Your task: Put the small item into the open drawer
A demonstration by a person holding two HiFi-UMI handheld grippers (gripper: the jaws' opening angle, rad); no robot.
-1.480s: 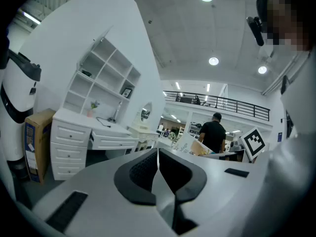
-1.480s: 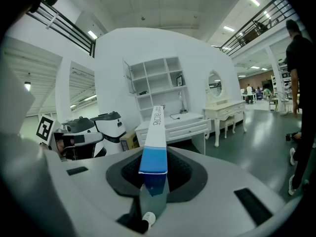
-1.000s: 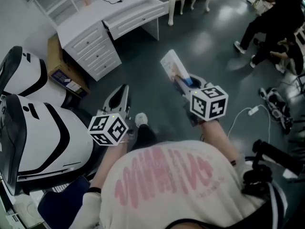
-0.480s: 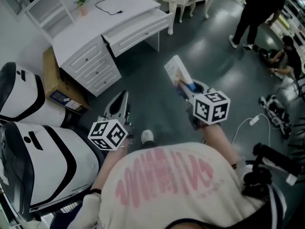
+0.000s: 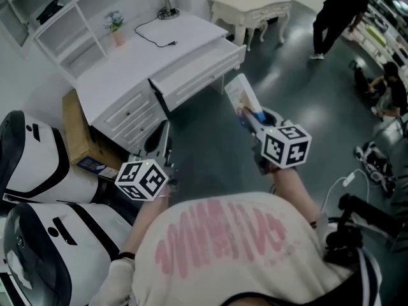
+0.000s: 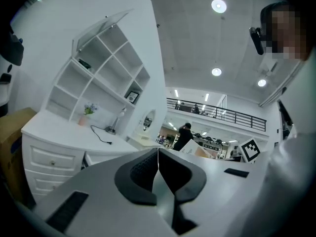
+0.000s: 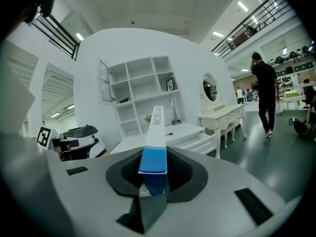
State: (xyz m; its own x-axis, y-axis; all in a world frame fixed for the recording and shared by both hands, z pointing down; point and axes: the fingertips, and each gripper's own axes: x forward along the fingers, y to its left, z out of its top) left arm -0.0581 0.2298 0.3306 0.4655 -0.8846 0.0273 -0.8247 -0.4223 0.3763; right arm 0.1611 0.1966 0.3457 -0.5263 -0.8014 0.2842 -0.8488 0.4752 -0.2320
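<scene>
Head view: right gripper (image 5: pixel 250 115) clamped on a slim blue-and-white box (image 5: pixel 241 95), held by its blue end; the white end sticks out toward 11 o'clock, up in the air over the dark floor (image 5: pixel 280 75), not touching any furniture; right gripper view confirms it: jaws pressed on the blue end of the box (image 7: pixel 153 147), long body running away toward 12 o'clock; left gripper (image 5: pixel 163 132) at 9 o'clock of the right one, jaws together with nothing between, same in the left gripper view (image 6: pixel 158 166); both grippers well apart from each other, each with its marker cube nearest the person; open drawer (image 5: pixel 203 75) pulled out from the white desk (image 5: pixel 127 75), lying at 11 o'clock of the box, near but apart from it; can't tell what is inside the drawer; desk top carries a small potted plant (image 5: pixel 115 28) at its 10 o'clock end, a black cable (image 5: pixel 157 32) and a lamp (image 5: pixel 167 1) toward 12 o'clock; white shelves (image 5: pixel 60 18) behind it; cardboard carton (image 5: pixel 78 136) on the floor at 7 o'clock of the desk; cream dressing table (image 5: pixel 252 6) at 1 o'clock of the drawer; person in black (image 5: pixel 336 14) standing at far 2 o'clock.
</scene>
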